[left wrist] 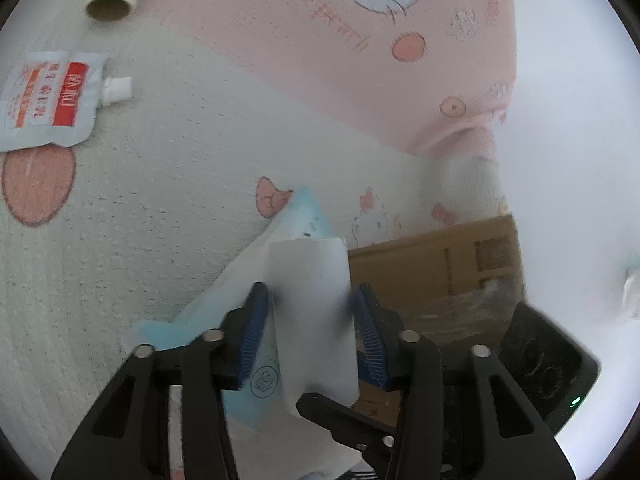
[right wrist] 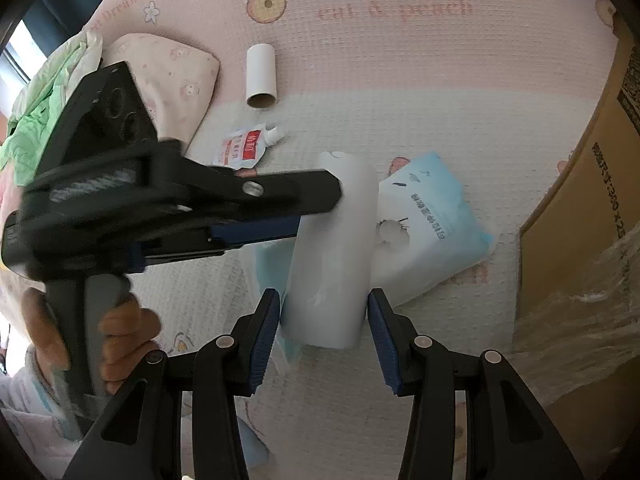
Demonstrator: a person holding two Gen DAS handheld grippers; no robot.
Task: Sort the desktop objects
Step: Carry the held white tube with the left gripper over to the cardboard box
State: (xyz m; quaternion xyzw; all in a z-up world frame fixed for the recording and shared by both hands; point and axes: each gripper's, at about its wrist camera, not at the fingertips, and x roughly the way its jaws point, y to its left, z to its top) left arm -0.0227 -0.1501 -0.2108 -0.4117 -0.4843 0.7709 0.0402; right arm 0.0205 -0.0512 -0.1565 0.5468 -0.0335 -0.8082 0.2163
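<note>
Blue pads of the right gripper (right wrist: 323,334) are seen on both sides of a white paper roll (right wrist: 334,248). Whether the pads press it cannot be told. From nine o'clock, the left gripper (right wrist: 320,210) is closed on the same roll higher up. Under the roll, toward three o'clock, a light blue tissue pack (right wrist: 434,216) is laid on the pink mat (right wrist: 400,80). At eleven o'clock, a cardboard tube (right wrist: 261,75) and a small red-and-white pouch (right wrist: 242,149) are seen. At the right edge, a brown box (right wrist: 592,208) is stood.

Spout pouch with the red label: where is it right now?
Right wrist view: the spout pouch lies flat on the mat, left of centre, below the cardboard tube and just above the left gripper.
</note>
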